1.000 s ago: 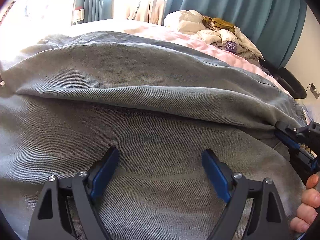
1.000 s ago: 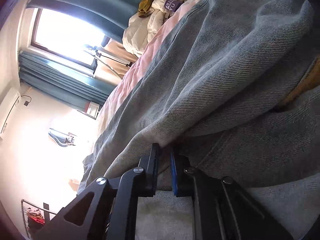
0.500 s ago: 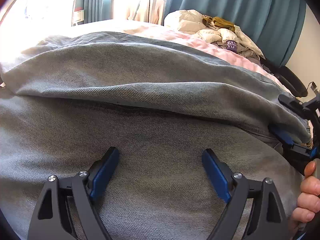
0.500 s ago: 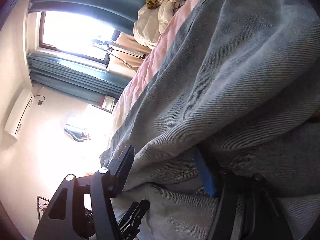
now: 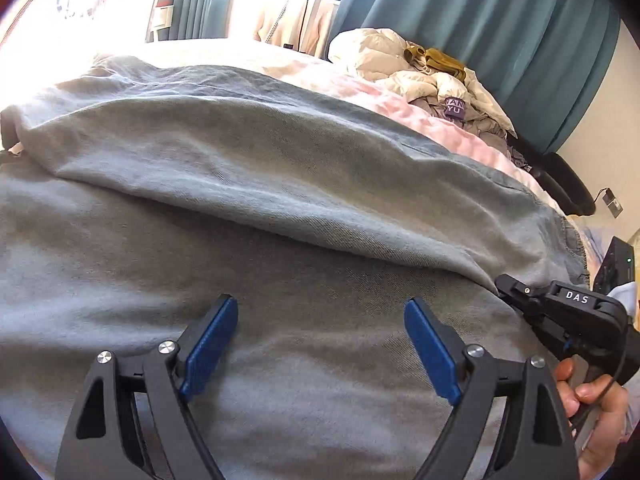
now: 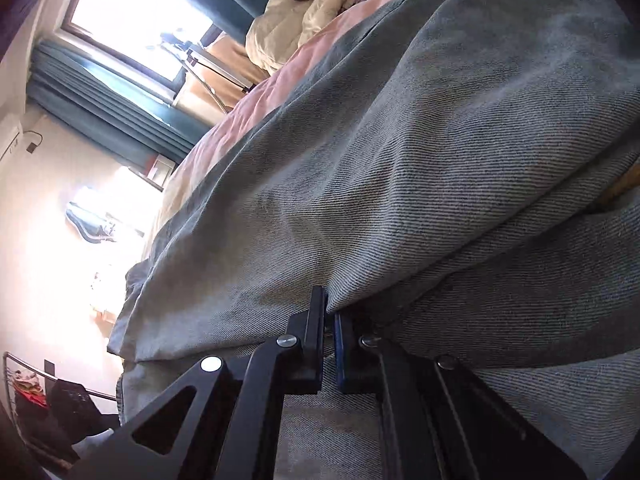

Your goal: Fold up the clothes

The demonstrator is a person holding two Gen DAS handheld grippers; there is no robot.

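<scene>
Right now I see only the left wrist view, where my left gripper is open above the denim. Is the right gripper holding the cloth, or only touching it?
Observer: Holding. In the right wrist view the right gripper is shut, pinching the upper fold's edge of the denim garment.
Operator: Is anything tucked inside that fold?
Observer: A yellow-brown patch shows between the layers at the picture's right edge; I cannot tell what it is.
</scene>
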